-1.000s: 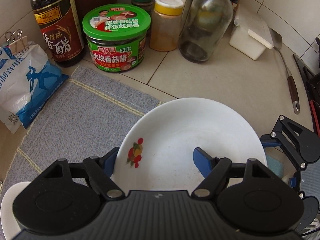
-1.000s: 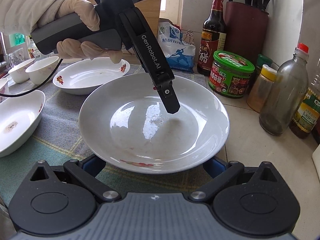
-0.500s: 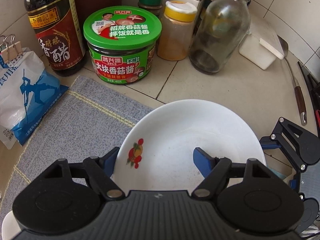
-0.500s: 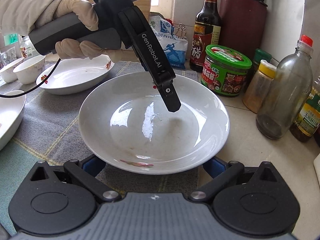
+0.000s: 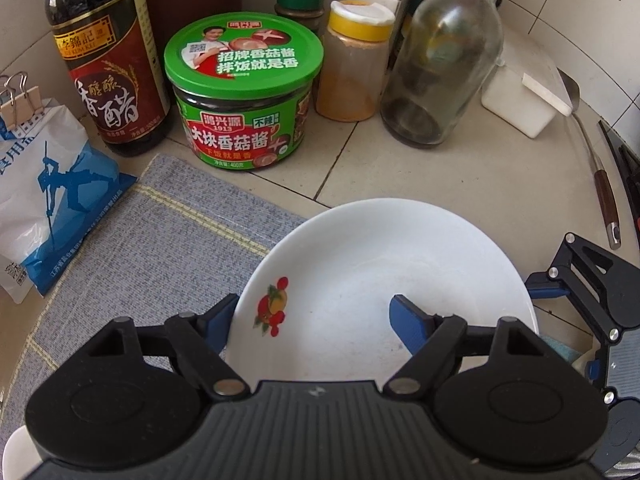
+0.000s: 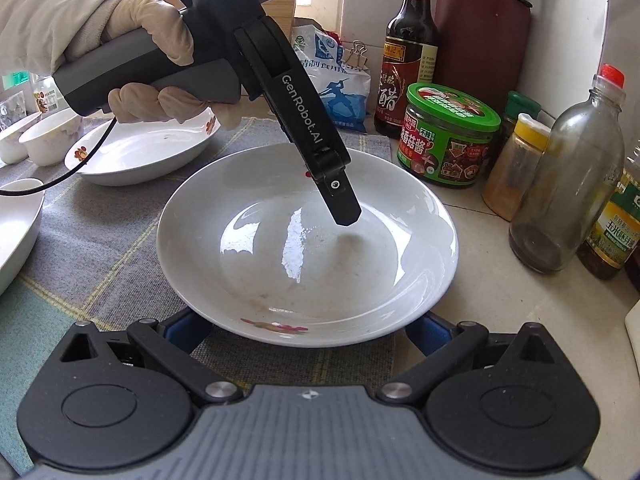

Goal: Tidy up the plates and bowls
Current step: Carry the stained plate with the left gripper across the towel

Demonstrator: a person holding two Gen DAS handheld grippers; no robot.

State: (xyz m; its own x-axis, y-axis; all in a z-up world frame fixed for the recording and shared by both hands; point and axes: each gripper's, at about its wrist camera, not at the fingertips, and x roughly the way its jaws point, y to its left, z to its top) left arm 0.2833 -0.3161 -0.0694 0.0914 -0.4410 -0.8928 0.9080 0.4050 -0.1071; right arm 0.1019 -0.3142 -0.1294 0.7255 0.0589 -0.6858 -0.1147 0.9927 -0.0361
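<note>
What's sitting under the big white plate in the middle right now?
The plate lies partly on the grey woven mat, and its right side overhangs the tiled counter. Whatever is directly beneath its centre is hidden by the plate itself.

This is a home kitchen. The table (image 5: 460,168) is tiled in pale squares and meets a tiled wall (image 5: 568,8). Along that wall stand cooking things: a dark vinegar bottle (image 5: 108,80), a green-lidded jar of mushroom sauce (image 5: 244,92), a yellow-capped spice shaker (image 5: 352,64), a clear glass bottle (image 5: 444,68) and an oil bottle (image 6: 616,232). A clipped salt bag (image 5: 48,196) lies beside a woven grey mat (image 5: 152,248). A block holding knives and scissors (image 6: 480,40) stands behind, and a spatula (image 5: 592,152) lies on the tiles. White floral plates (image 6: 144,152) and small bowls (image 6: 48,140) sit on the mat.
</note>
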